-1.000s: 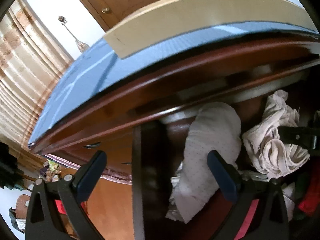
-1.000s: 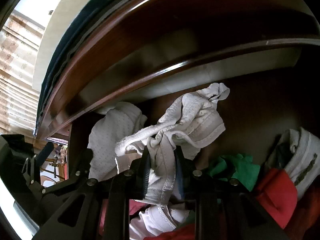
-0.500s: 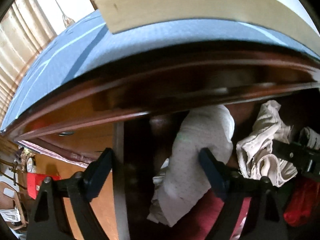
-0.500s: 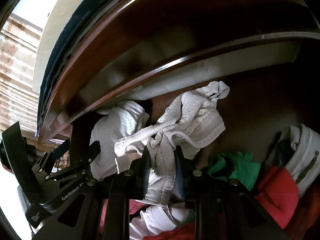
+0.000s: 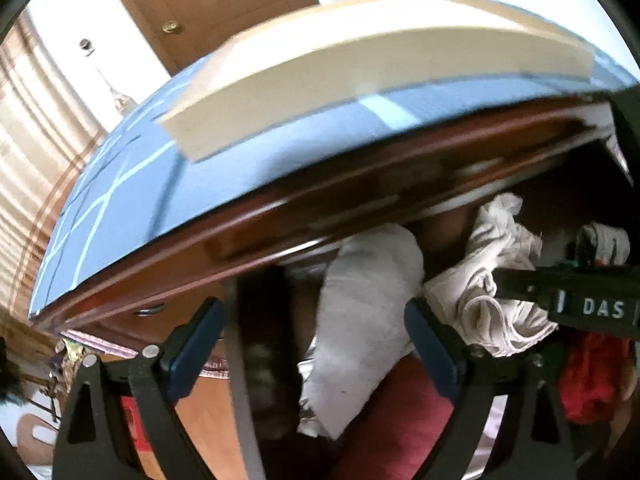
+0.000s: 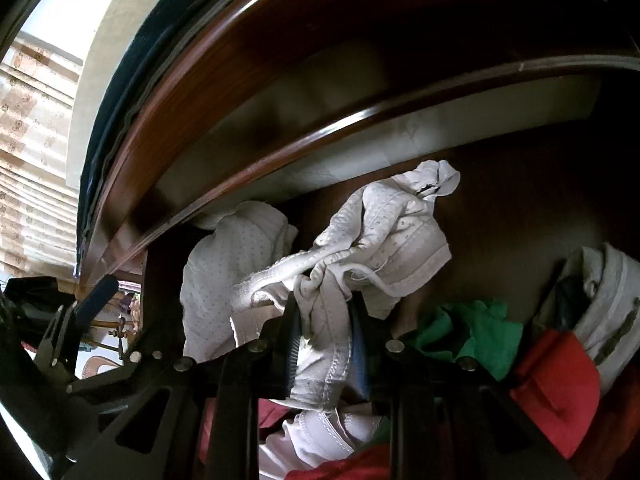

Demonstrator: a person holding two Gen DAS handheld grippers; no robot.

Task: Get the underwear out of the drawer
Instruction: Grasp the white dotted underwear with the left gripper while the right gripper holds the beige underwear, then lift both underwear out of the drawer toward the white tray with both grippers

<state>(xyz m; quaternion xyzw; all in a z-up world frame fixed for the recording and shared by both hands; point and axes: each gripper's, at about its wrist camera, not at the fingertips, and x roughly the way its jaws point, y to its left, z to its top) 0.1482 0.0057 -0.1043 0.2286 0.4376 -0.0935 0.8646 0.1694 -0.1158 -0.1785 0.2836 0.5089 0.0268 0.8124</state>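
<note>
Far left in the left wrist view, the room is blurred and cut off by the lens rim; only curtains and a wooden door can be made out. A pale board is seen lying on a blue cloth atop the dresser. Below it, the drawer stands pulled out, its back hidden in shadow under the dresser top. The left gripper is spread wide, jaws opening, straddling the drawer's side wall; the dotted white garment lies between the fingers, not pressed by either pad. Its long axis runs from the drawer's back toward the camera.

Further right, the cream underwear is pinched by the right gripper, pads pressed together on a bunched fold. It sits inside the drawer, its long axis slanting up and right toward the back, a twisted end uppermost. Its lower part is hidden behind the fingers.

Drawer contents at right: a green piece, a red piece, and a grey-white rolled piece, partly cut off.
</note>
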